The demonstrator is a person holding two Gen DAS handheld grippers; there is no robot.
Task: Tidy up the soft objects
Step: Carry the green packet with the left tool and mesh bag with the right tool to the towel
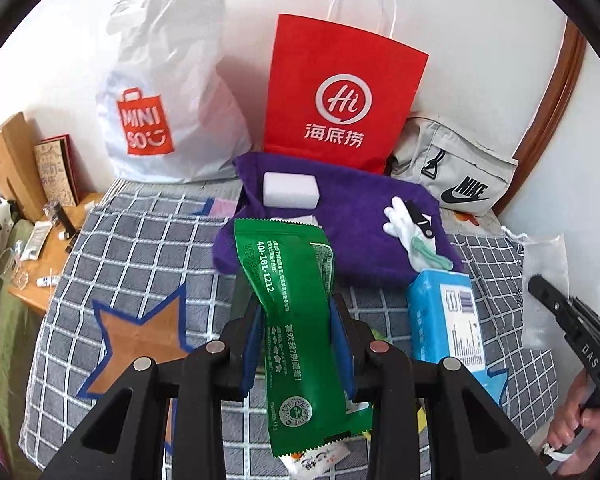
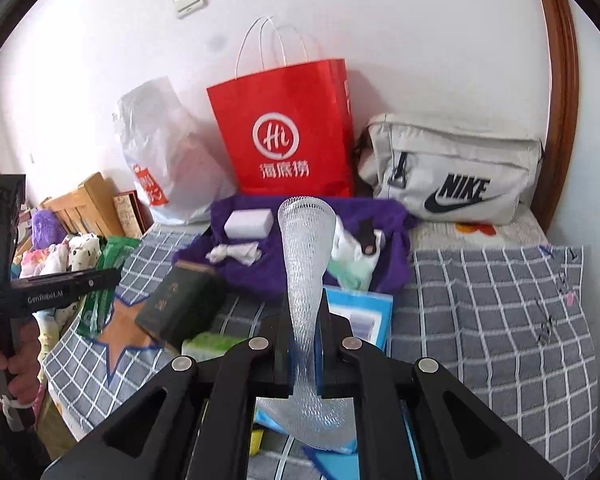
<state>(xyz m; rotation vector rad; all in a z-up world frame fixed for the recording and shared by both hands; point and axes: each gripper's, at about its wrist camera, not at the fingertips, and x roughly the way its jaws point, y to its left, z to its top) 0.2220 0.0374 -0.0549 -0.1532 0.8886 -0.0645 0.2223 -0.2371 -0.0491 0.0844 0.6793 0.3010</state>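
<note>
My left gripper (image 1: 296, 316) is shut on a green wipes packet (image 1: 292, 304) and holds it above the checked bed cover. My right gripper (image 2: 305, 320) is shut on a clear foam net sleeve (image 2: 306, 248) that stands up between its fingers. A purple towel (image 1: 352, 216) lies ahead with a white sponge block (image 1: 290, 191), a white glove (image 1: 404, 220) and crumpled tissue (image 2: 236, 254) on it. A blue tissue pack (image 1: 446, 312) lies just right of my left gripper. A dark green box (image 2: 180, 304) lies left of my right gripper.
A red paper bag (image 1: 340, 96), a white Miniso plastic bag (image 1: 160, 112) and a grey Nike pouch (image 1: 456, 176) stand against the wall. A wooden side table (image 1: 40, 256) with small items is at the left. The bed's wooden headboard (image 2: 560, 112) is at the right.
</note>
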